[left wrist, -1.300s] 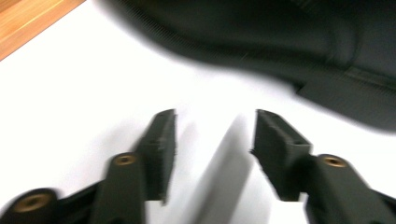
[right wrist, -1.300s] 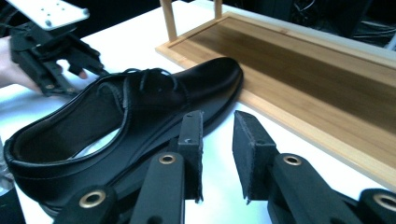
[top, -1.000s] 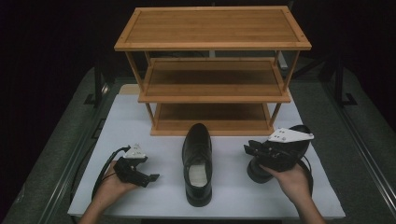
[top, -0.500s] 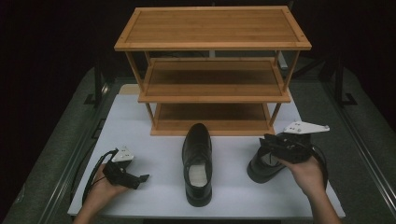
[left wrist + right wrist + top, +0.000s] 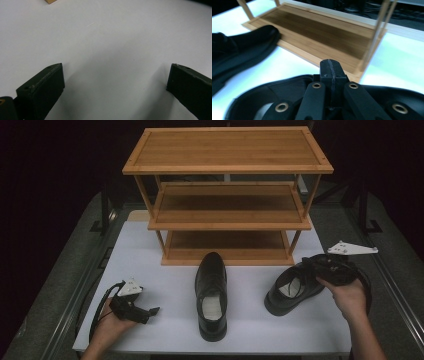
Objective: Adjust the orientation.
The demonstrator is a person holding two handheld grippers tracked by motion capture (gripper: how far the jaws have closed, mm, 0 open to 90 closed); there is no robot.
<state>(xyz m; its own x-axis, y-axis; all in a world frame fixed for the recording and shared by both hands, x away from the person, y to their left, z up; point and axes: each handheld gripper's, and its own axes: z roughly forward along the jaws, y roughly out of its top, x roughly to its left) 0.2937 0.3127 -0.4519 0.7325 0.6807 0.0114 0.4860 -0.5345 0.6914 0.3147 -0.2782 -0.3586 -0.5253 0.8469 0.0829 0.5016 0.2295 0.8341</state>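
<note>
Gripping the collar of a black leather lace-up shoe (image 5: 292,290), the right hand-held gripper (image 5: 320,266) has just been closing, and its jaws now meet on the shoe's rim; in the right gripper view the two black jaws (image 5: 331,72) stand pressed together, with the shoe's dark opening (image 5: 287,92) spread below and to either side of them. That shoe rests on the white worktop (image 5: 165,270), angled, its toe lying nearer the person than the gripper's tip and its heel end just under it. Ahead of this gripper, beyond the shoe's rim, lies the bottom shelf of a three-tier bamboo shoe rack (image 5: 322,32), close by. Off to its left sits a second black leather dress shoe (image 5: 211,295), upright on its sole, toe pointing towards the rack and nearly touching the rack's lowest board; the right gripper view catches its toe (image 5: 259,35) beside the shelf edge.

Well apart from both shoes, the left hand-held gripper (image 5: 150,311) rests low over the worktop in the person's left hand (image 5: 107,325). Its jaws have just been opening and stand spread wide, with bare white worktop (image 5: 112,50) between them. The second shoe lies to this gripper's right, near but not touching.
</note>
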